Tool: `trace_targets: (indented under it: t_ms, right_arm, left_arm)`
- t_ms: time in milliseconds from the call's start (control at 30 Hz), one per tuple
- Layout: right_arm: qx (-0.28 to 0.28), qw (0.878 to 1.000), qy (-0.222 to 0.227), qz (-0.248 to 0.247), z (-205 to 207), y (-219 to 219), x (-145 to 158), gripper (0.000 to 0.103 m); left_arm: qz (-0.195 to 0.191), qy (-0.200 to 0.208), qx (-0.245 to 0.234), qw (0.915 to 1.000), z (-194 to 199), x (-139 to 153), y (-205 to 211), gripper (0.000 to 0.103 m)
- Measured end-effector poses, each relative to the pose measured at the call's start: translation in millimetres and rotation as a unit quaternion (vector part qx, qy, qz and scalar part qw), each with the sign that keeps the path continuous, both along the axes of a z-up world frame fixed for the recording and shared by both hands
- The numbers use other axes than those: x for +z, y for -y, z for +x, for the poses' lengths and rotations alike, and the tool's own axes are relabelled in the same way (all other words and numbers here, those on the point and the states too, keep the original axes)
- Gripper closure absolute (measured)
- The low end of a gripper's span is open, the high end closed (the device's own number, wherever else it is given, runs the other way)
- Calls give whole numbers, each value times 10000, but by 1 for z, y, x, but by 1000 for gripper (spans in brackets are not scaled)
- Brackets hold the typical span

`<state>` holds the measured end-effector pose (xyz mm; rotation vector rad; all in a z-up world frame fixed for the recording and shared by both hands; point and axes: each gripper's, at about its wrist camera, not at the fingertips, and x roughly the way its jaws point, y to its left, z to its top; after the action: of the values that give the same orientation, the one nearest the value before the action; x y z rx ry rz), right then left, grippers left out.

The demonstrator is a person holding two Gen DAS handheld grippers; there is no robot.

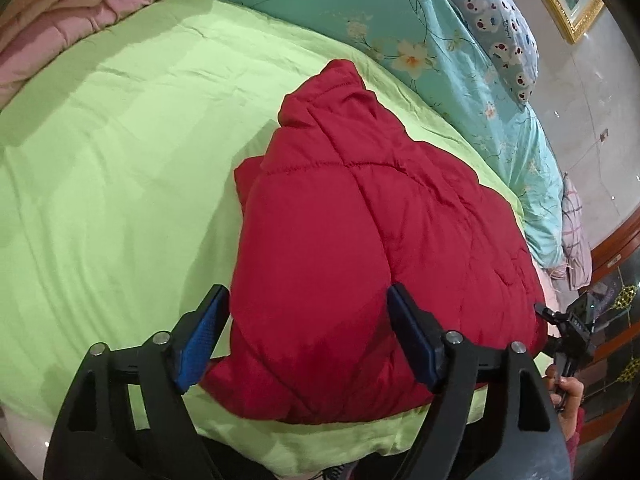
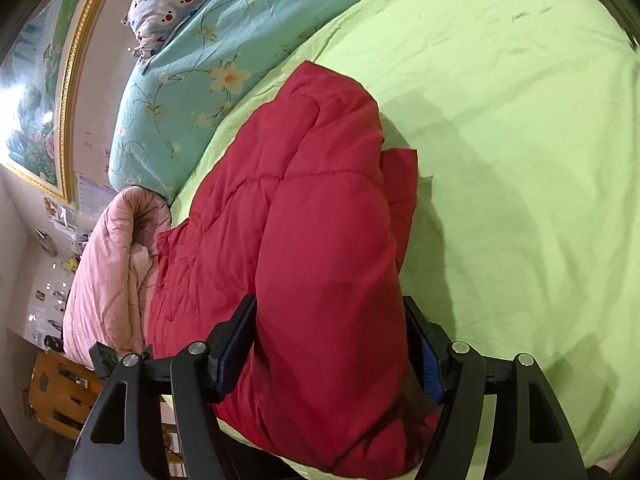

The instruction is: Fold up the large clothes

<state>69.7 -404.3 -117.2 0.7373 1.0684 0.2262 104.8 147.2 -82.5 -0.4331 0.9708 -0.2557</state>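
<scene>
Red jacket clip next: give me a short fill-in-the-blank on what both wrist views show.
1. The quilted jacket folded on the bed is ____ in colour.
2. It lies on a plain ____ sheet.
3. The pads of the left claw are ____ in colour.
4. The floral bedding beyond the jacket is mainly ____.

Missing words: red; green; blue; turquoise

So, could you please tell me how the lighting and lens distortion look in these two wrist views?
Left wrist view: fisheye bends the green sheet into a dome, with dark corners and soft shadows left of the red jacket. Right wrist view: same bowing, glare on the framed painting, and a shadow beside the jacket.
</scene>
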Motion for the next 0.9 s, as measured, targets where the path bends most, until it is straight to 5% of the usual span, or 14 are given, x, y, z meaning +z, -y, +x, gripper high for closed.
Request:
trace_targets:
  t_ms: [233,500,900]
  right_arm:
    - [-76,9999,34,-116,-8,3,7,31]
    - [-253,9961,453,-709,-25,10,45,31]
    - [454,9850,931,-1378,-19,-48,77,31]
  left_arm:
    - [-43,-68,136,9999,-7,3,-10,21]
    - [112,409,322,9986,-22,35,-18,21]
    - [147,936,-432,9946,-24,76,35,21]
